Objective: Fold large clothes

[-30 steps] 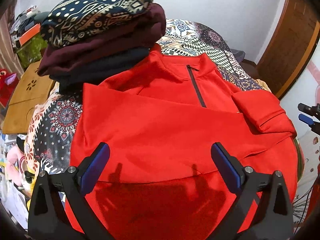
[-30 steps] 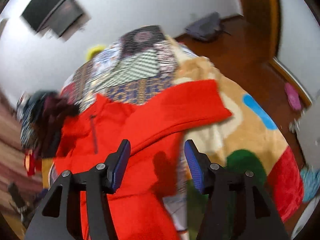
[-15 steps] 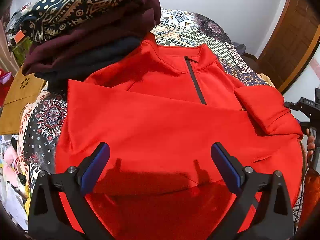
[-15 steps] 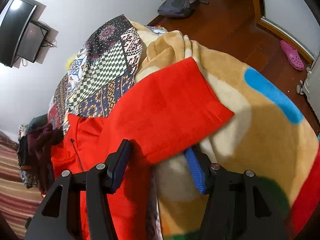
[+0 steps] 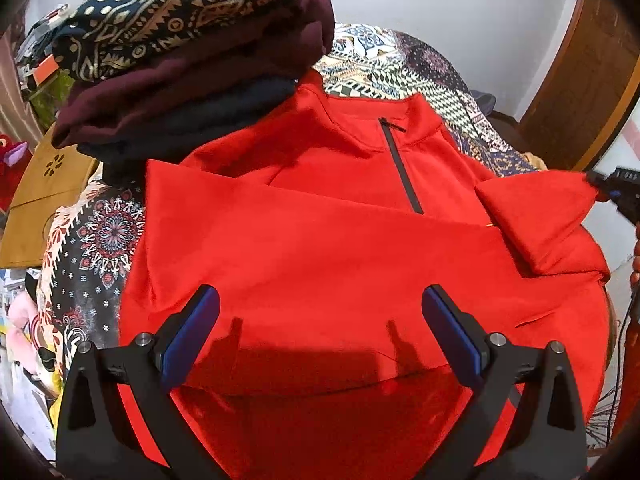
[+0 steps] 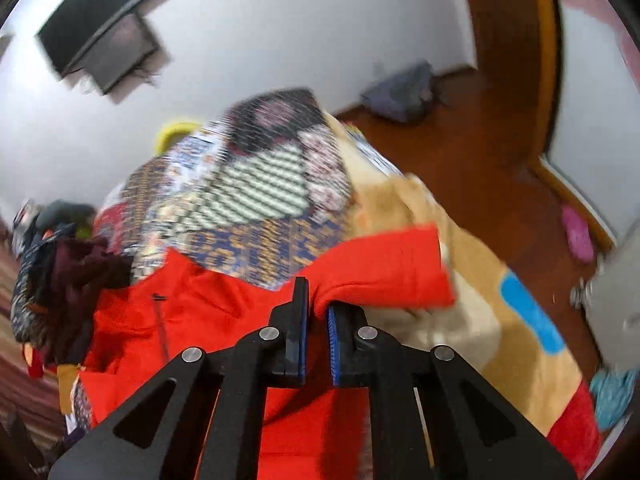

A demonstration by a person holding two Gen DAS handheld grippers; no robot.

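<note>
My right gripper (image 6: 316, 320) is clenched on the red pullover's (image 5: 340, 248) right sleeve (image 6: 384, 272), fabric pinched between the jaws near the cuff end. The pullover lies face-up on the patterned bedspread (image 5: 420, 76), zip collar toward the wall, its other sleeve already folded across the chest. My left gripper (image 5: 320, 332) hovers over the hem, jaws released and wide, holding nothing.

The risk from here: I have only a thin bite of cloth, so a quick swing could pull it free and drop the sleeve short. Dragging too hard could also tug the whole body askew and undo the crossed sleeve, since nothing pins the hem. The folded stack (image 5: 192, 64) sits just beside the shoulder and could get nudged.

Compared with a moment ago: my right jaws stood apart around the sleeve edge, now they are shut on it, and the sleeve is lifted off the beige blanket (image 6: 480, 320). The left view barely changes.
</note>
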